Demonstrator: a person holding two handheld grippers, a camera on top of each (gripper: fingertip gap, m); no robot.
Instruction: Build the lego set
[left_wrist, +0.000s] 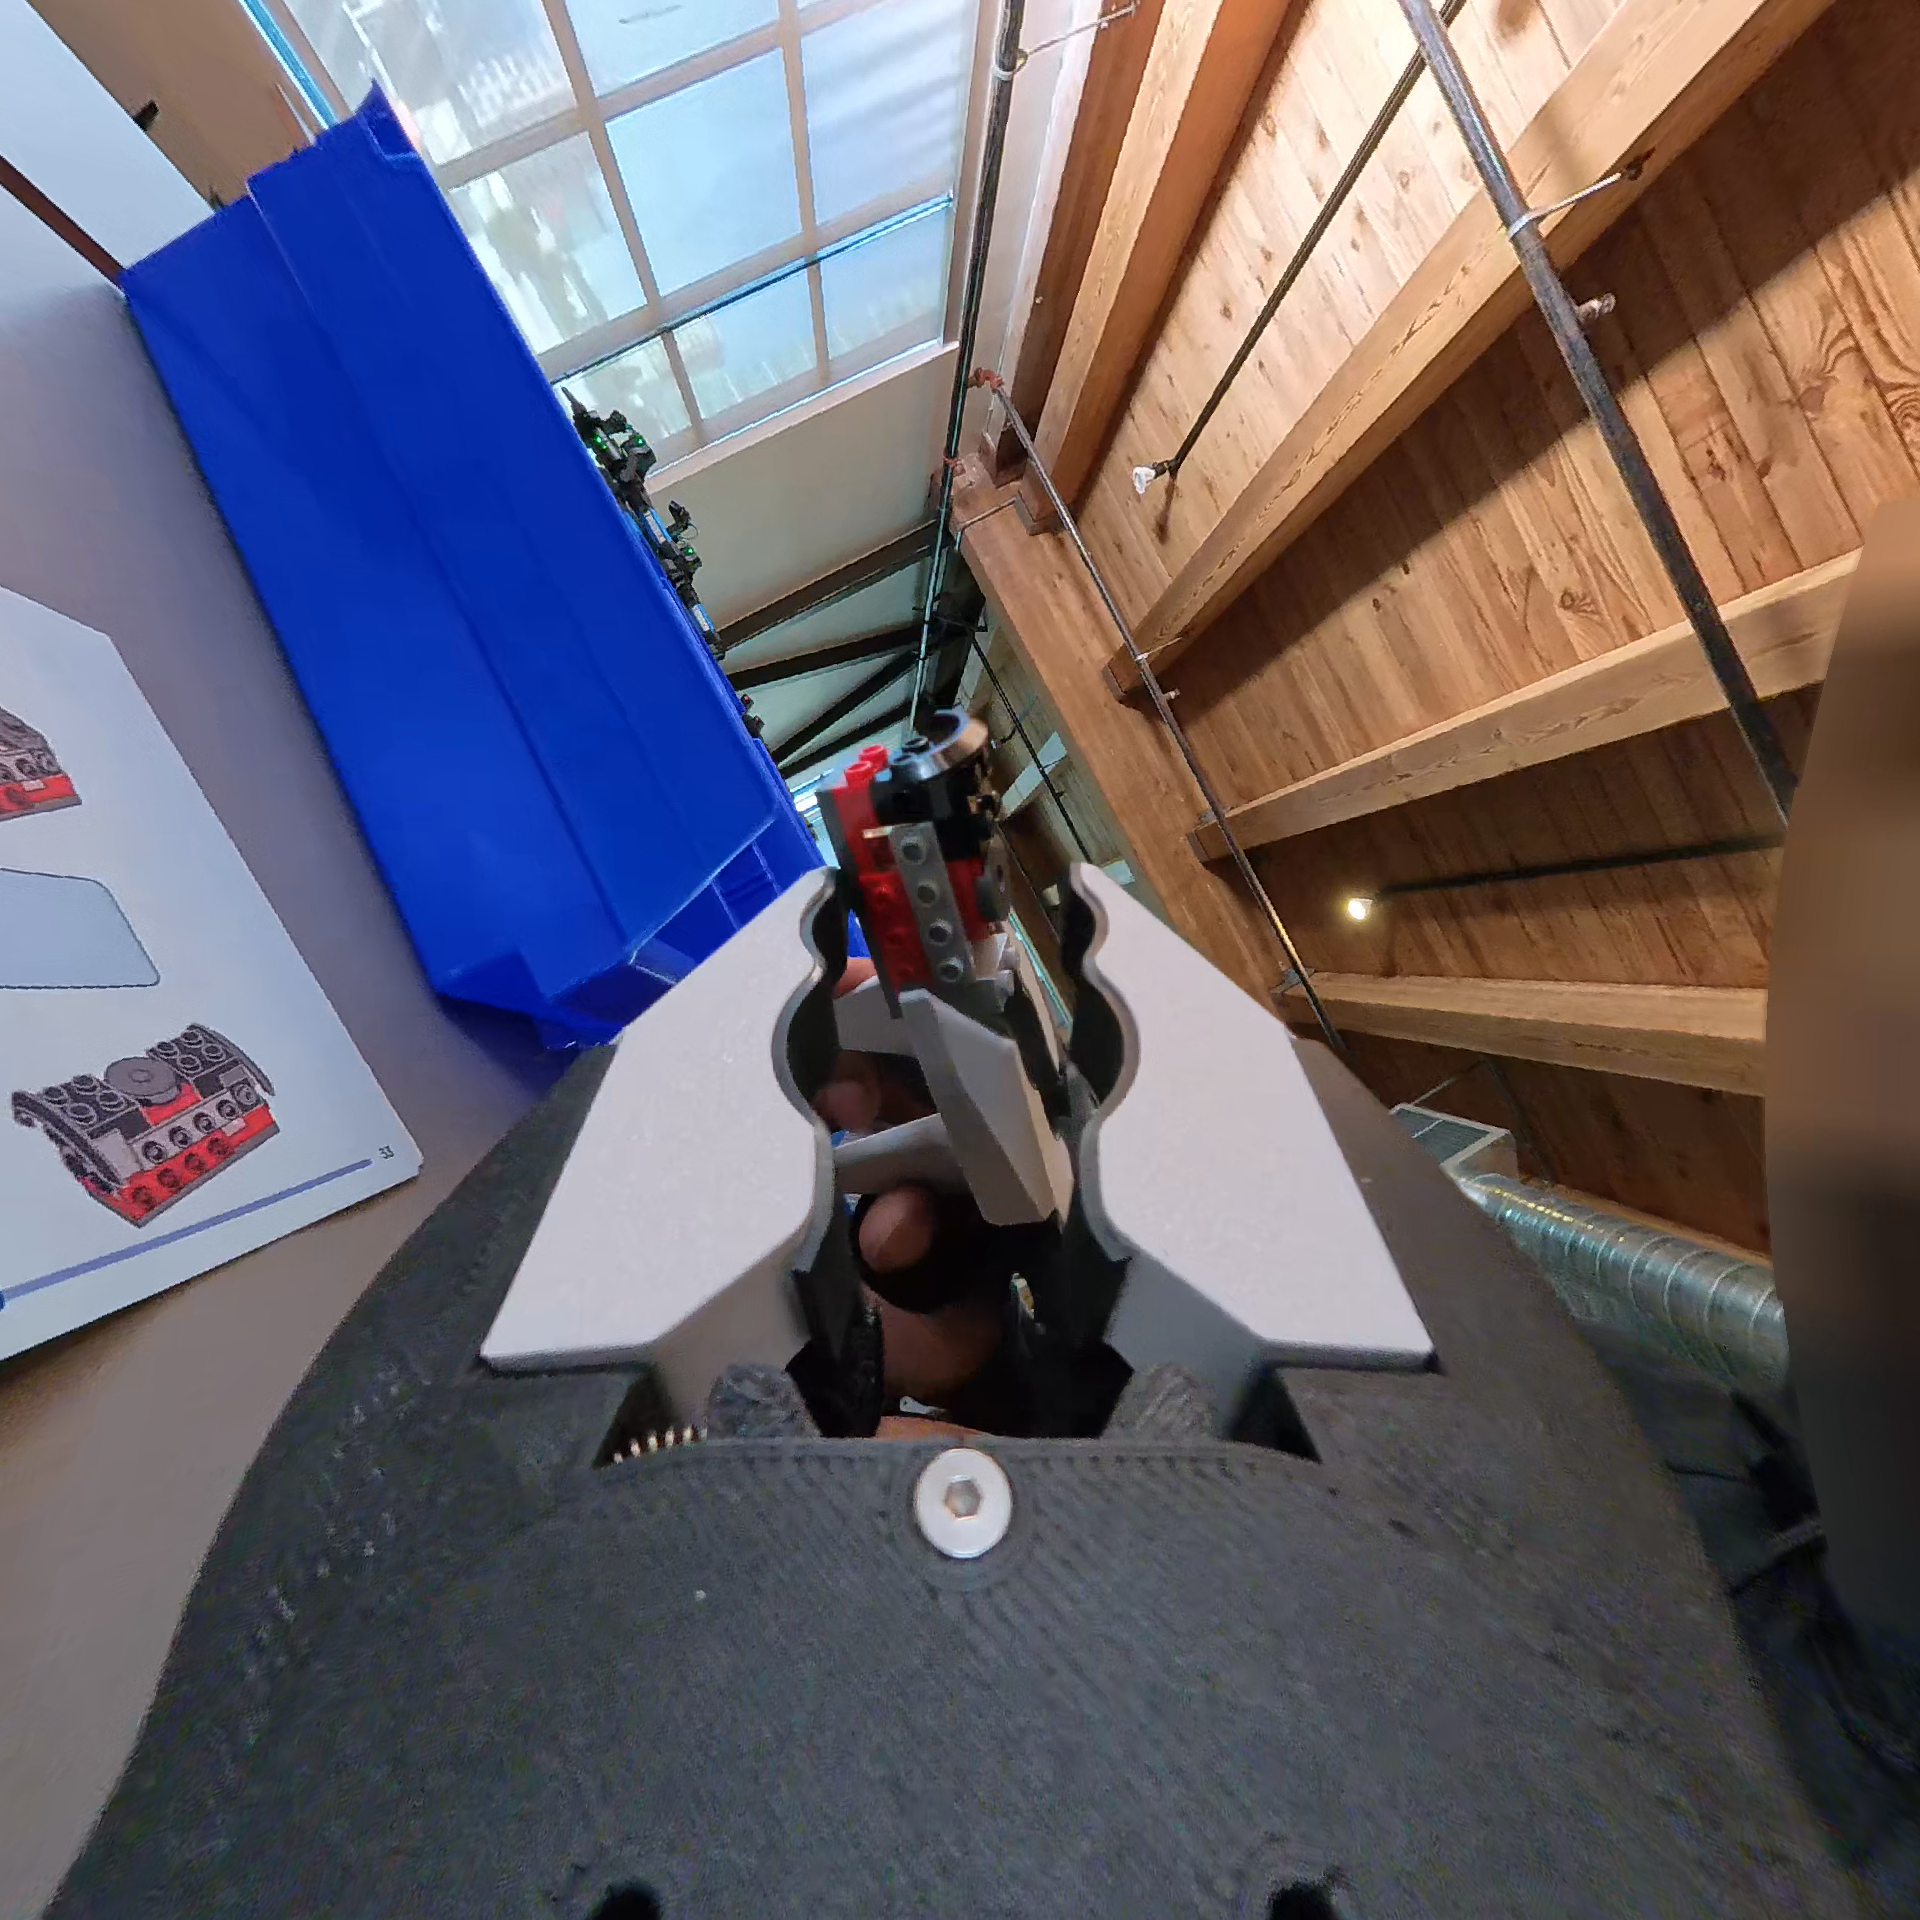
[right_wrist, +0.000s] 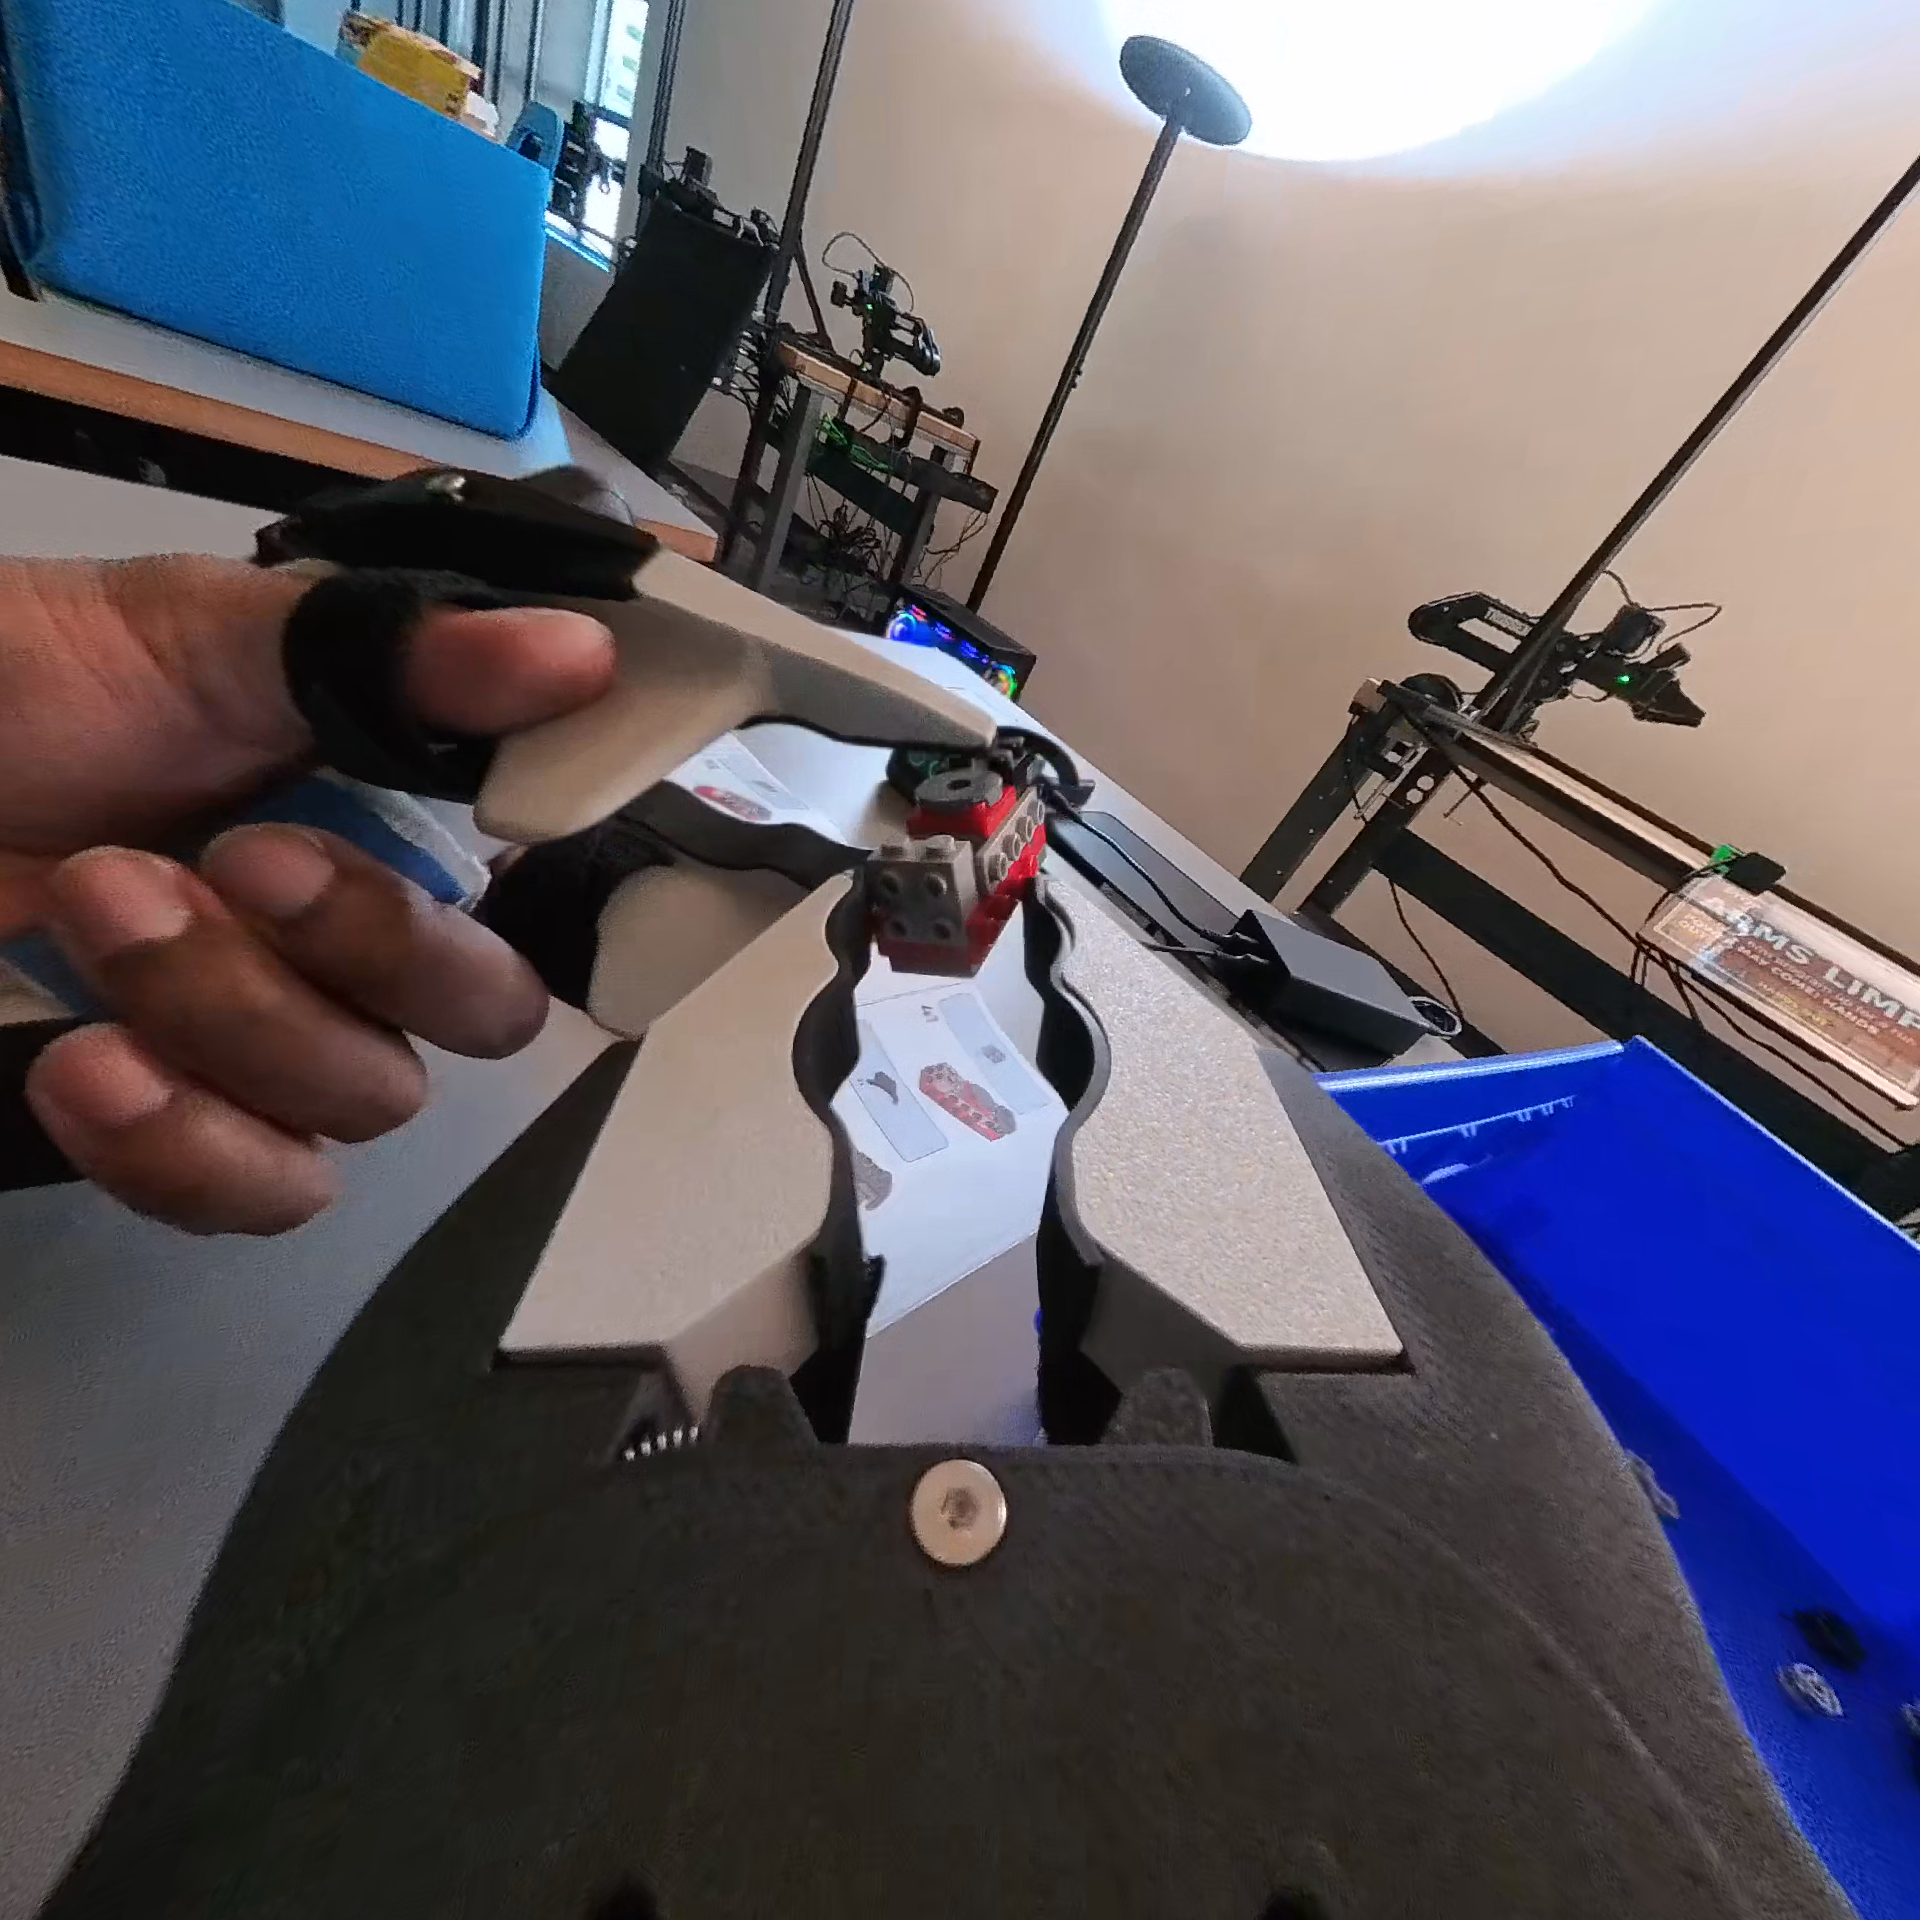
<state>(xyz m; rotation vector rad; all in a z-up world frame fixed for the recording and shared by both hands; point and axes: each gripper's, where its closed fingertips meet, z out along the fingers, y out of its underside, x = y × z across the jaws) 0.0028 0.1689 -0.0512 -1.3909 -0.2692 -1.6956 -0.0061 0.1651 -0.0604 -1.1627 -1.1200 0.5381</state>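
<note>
Two grippers meet on the red, grey and black lego model (left_wrist: 920, 873) (right_wrist: 956, 873), which is held in the air above the grey table (right_wrist: 208, 1403). The left gripper (left_wrist: 956, 894) (right_wrist: 925, 795), strapped to the person's left hand (right_wrist: 208, 831), is clamped on it, one tip on the black round piece on top and the other against a grey studded brick. The right gripper (right_wrist: 945, 899) (left_wrist: 935, 987) pinches the model's sides at its fingertips.

Below lies the open instruction booklet (left_wrist: 208, 1039) (right_wrist: 935, 1101), showing build pictures and a small page number in one corner. A blue bin (left_wrist: 436, 623) (right_wrist: 1662, 1299) stands just beside it. Far right, a clear placard (right_wrist: 1787, 977) with printed writing hangs on a black rack.
</note>
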